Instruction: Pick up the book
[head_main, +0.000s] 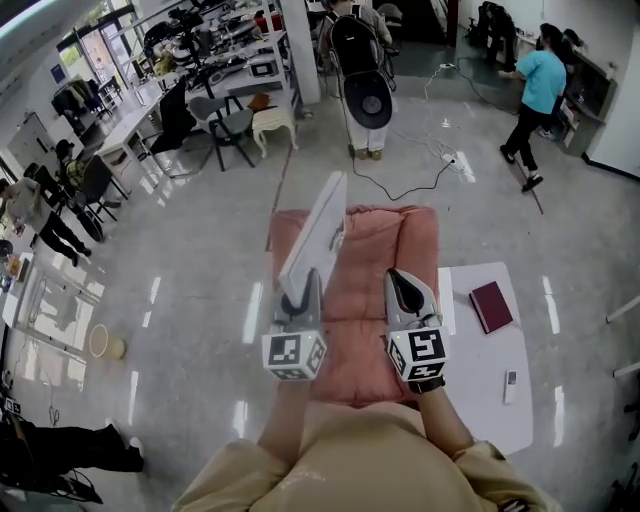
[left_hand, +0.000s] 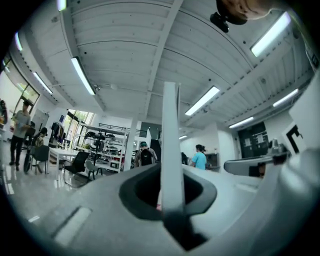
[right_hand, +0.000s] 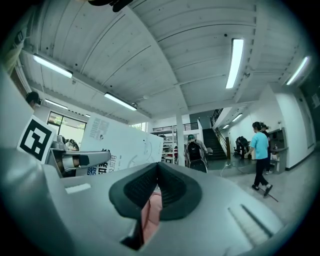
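Glossy pale grey floor (head_main: 200, 260) fills most of the head view. Wrinkled pink cloth-covered surface (head_main: 372, 250) sits at centre, under both raised tools. White rectangular tabletop (head_main: 480, 365) adjoins the pink surface at its 4 o'clock.

Task item: thin white flat book with a printed cover (head_main: 315, 235). It is off every surface, held in the air edge-on above the pink cloth, running from the left tool toward 12–1 o'clock. The left gripper view shows it as a narrow white upright strip (left_hand: 171, 140). The right gripper view shows its broad cover with blue print (right_hand: 122, 145) at 9 o'clock of the right tool.

Left tool (head_main: 303, 290): dark pads pinch the lower edge of the white book (left_hand: 170, 195). It lies at 9 o'clock of the right tool, the two near but apart.

Right tool (head_main: 408, 290): jaw tips pressed together with nothing between them (right_hand: 157, 172); only pink cloth shows through the slit below the tips.

Dark red closed book (head_main: 491, 306): flat on the white tabletop, toward its 12 o'clock end.

Small white slim remote-like object (head_main: 510, 385): on the same tabletop, at 5–6 o'clock of the red book, well apart from it.
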